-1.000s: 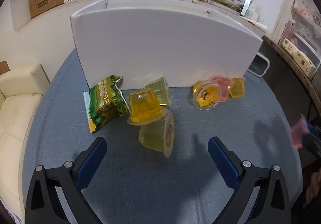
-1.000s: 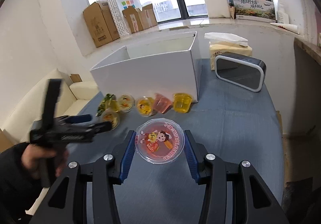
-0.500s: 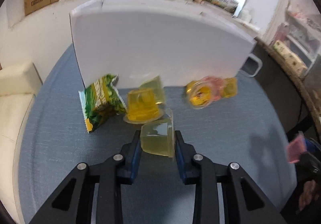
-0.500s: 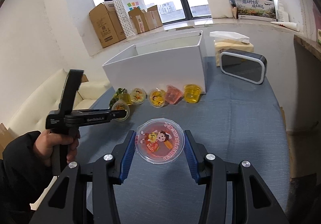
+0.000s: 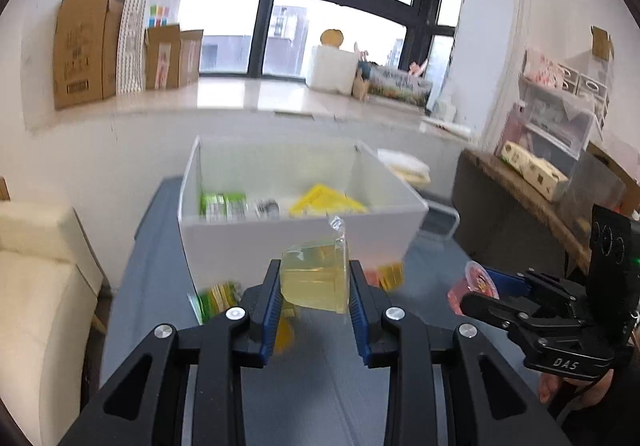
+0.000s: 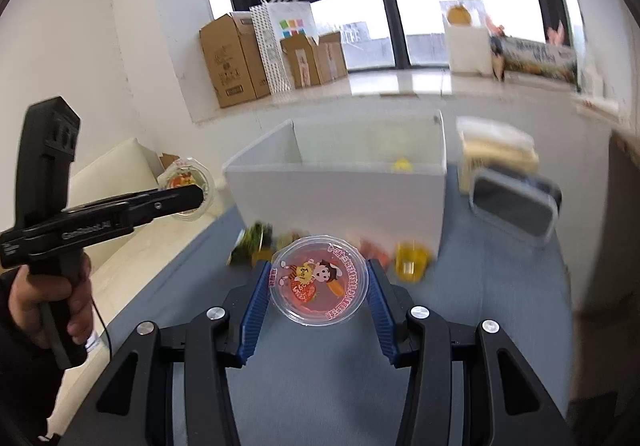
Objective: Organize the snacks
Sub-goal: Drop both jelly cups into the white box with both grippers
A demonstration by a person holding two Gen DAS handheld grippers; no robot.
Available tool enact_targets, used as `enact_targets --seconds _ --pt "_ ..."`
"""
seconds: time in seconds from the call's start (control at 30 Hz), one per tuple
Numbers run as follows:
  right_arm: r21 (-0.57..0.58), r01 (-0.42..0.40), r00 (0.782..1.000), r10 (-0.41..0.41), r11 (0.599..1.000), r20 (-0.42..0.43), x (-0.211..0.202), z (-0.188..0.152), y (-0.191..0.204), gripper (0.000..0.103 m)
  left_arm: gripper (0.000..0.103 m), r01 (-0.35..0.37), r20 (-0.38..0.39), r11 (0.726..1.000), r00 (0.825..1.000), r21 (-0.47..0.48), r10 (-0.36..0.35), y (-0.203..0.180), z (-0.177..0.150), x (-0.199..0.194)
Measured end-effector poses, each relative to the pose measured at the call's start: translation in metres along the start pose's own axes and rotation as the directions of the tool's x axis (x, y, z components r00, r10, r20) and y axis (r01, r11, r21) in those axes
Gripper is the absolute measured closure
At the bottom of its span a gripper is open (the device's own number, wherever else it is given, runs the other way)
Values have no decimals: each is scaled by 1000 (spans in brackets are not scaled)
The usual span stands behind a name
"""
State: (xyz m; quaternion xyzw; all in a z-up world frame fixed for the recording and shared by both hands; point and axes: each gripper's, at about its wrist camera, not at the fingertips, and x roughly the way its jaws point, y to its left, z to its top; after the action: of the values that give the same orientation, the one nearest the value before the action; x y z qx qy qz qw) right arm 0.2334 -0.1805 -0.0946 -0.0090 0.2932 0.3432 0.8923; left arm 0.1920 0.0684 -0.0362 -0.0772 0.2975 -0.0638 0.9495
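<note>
Mid-task: my left gripper [image 5: 314, 282] clamps a yellow jelly cup [image 5: 314, 278], my right gripper [image 6: 318, 286] a pink jelly cup [image 6: 318, 280], both short of the white box [image 5: 296, 242]; some snacks already inside, several cups below its front wall.

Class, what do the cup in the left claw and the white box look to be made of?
Cup: clear glossy plastic, apparently; yellowish jelly shows through its walls. Box: matte white board, maybe foam board or card; thin, flat walls without shine.

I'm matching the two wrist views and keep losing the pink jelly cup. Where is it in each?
Left wrist: pink jelly cup at the right edge, held in the right gripper.
Right wrist: cup bottom centre, between the blue pads.
Shared landmark: the white box behind it.
</note>
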Motion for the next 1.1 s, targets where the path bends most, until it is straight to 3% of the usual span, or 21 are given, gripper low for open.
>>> enact_targets --seconds 0.13,0.27,0.5,0.57,0.6,0.63,0.73,1.1 --pt "-36 11 999 -9 999 44 20 42 -2 52 69 -16 21 1000 1000 8 16 15 33 19" --pt "-25 59 998 -58 998 36 57 85 -19 52 69 -35 0 999 999 9 35 34 62 59" --pt "11 122 992 -122 992 -43 113 106 -53 51 67 -63 -69 998 996 13 64 54 74 113" --pt "19 123 990 -122 992 -76 124 105 -60 32 39 -105 -71 994 992 17 106 57 73 118" --pt "24 126 988 -123 992 -88 125 104 -62 5 5 -129 -63 992 990 17 129 58 73 117" --pt "32 128 988 -124 991 -90 127 104 -64 0 0 -137 -26 990 990 17 138 58 72 112" --pt "40 126 992 -125 991 -27 116 101 -66 0 0 -139 -12 989 990 41 140 58 72 108" --pt "36 57 998 -57 998 7 74 89 -54 0 0 -128 4 990 992 54 128 45 66 83"
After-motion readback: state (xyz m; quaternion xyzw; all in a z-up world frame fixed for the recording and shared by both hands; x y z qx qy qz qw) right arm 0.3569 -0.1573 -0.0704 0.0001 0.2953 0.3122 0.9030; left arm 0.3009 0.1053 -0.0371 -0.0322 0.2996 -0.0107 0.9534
